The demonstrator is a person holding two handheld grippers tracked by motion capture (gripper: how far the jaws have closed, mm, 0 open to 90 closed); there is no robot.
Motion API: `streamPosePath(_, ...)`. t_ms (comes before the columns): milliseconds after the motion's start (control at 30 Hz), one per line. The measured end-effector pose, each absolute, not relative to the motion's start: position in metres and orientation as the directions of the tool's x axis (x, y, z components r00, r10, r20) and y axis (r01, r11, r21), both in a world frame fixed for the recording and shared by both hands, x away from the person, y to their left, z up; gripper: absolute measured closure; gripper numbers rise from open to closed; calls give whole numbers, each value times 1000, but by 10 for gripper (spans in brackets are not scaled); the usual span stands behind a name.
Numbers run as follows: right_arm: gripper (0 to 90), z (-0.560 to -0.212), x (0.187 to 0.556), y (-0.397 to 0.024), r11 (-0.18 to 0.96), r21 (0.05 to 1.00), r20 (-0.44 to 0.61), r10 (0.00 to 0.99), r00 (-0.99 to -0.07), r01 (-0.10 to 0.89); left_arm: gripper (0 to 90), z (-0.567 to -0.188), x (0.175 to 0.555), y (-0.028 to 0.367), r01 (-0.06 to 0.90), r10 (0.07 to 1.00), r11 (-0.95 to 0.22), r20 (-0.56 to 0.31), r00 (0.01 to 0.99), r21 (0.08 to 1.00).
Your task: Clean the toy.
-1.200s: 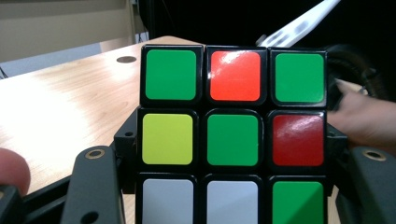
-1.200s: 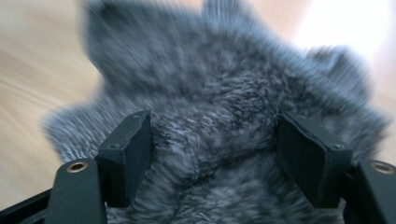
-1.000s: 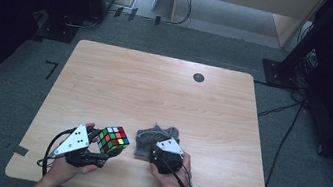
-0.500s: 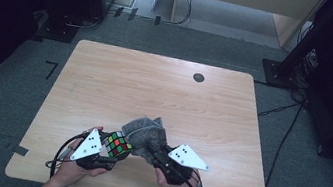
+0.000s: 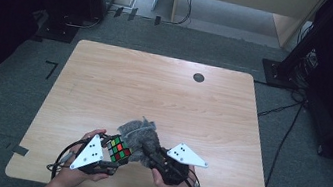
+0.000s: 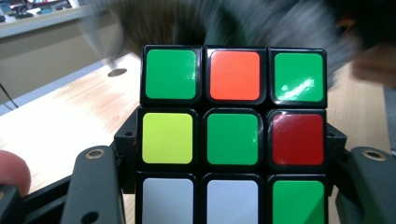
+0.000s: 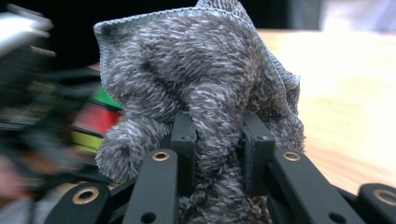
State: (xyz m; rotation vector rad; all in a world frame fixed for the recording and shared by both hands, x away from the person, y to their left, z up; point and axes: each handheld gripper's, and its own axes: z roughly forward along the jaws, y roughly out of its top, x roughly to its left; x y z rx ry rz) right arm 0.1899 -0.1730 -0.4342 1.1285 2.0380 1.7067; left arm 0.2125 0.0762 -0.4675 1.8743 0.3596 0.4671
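1. Now that the right gripper (image 5: 148,150) has closed its jaws on the fuzzy grey microfibre cloth (image 5: 138,132), the cloth is off the light wooden table (image 5: 164,93); a second ago it lay bunched on the wood just ahead of that gripper.
2. The right jaws were closing within that second and are now clenched on a thick fold: in the right gripper view the pile bulges up between the two black jaws and spills over both sides (image 7: 205,93).
3. The left gripper (image 5: 112,153) has not changed its grip. Its jaws stand clamped on the scrambled black-framed puzzle cube with coloured stickers (image 5: 119,149), one jaw on each side face.
4. The two have closed up: earlier cube and cloth sat apart, now the cloth hangs touching or just off the cube's far side. In the left gripper view it is a grey blur right behind the cube's top edge.
5. My read: the pick-up is done and wiping the cube comes next. Contact can't be confirmed through the blur.
6. Cube look (image 6: 232,135): glossy stickers; the face towards the left camera reads green-orange-green, yellow-green-red, white-white-green. It sits square between the jaws, with no tilt visible.
7. Cloth look: shaggy, stitched hem, soft and crumpled; it will drape and drag.
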Motion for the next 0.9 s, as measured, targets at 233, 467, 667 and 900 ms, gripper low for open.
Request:
streamPosePath(233,717,-441,193,-169,78,907,221,748,-626,413,340,-467,213,76,36,444,-335,124,887,942)
streamPosePath(467,709,-425,183,-162,36,927,257,664,-702,374,340,-466,213,74,48,432,-319,100,896,946)
streamPosePath(667,710,-445,199,-174,23,881,303,739,-601,472,340,-466,212,72,60,435,-345,103,895,937)
streamPosePath(900,711,-428,187,-165,30,910,283,684,-673,414,340,-465,213,73,69,440,-318,83,894,945)
